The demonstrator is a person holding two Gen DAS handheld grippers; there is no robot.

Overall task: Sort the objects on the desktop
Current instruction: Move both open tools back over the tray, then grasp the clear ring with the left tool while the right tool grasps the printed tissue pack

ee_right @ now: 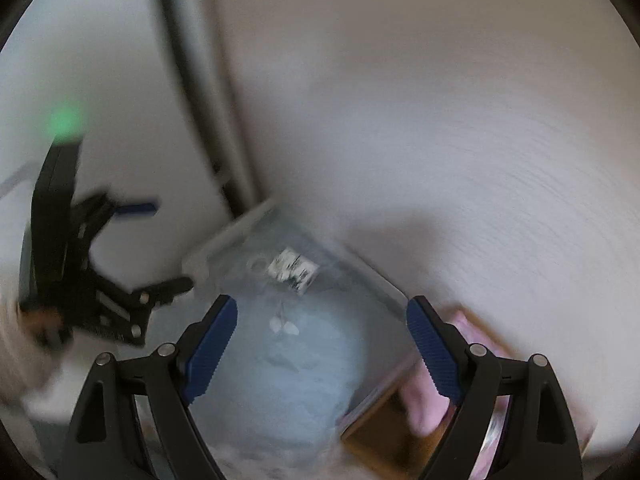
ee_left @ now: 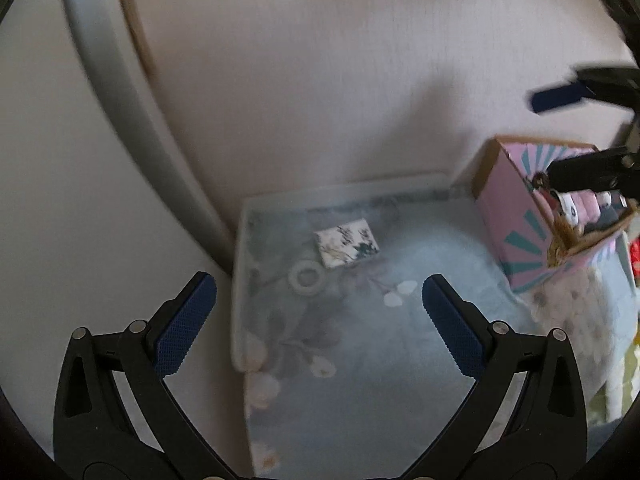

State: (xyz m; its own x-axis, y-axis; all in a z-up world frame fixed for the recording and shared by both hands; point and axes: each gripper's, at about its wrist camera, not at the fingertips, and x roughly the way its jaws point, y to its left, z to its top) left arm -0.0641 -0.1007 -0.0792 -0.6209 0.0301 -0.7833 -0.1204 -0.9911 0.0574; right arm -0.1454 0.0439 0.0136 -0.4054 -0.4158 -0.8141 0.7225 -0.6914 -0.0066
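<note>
A: The left gripper (ee_left: 319, 300) is seen with its jaws spread wide and nothing between the blue pads (ee_left: 186, 322). It is pointed down over the near left corner of the table.

B: And the right gripper (ee_right: 320, 324)?

A: Its jaws are spread wide too, and nothing is caught between them. In the left wrist view it is seen at the far right, over the box (ee_left: 528, 216).

B: Where are the things to be sorted?

A: A small patterned card (ee_left: 346, 247) is laid flat on the cloth (ee_left: 360, 360), towards the far left of the table. A white ring (ee_left: 306, 278) is laid just near and left of it; whether the two are touching cannot be told through the blur. Both are found just inside the clear tray rim (ee_left: 240, 288).

B: And the box?

A: It is stood at the right, pink with teal rays, its top open. Small pink and white items are packed inside; what they are cannot be made out. In the right wrist view the box (ee_right: 384, 428) is seen under the right finger, much blurred.

B: What else is shown?

A: A pale wall (ee_left: 320, 80) is seen behind the table, and a grey curved bar (ee_left: 108, 80) at the far left. A green light (ee_right: 64, 122) is seen above the left gripper in the right wrist view.
</note>
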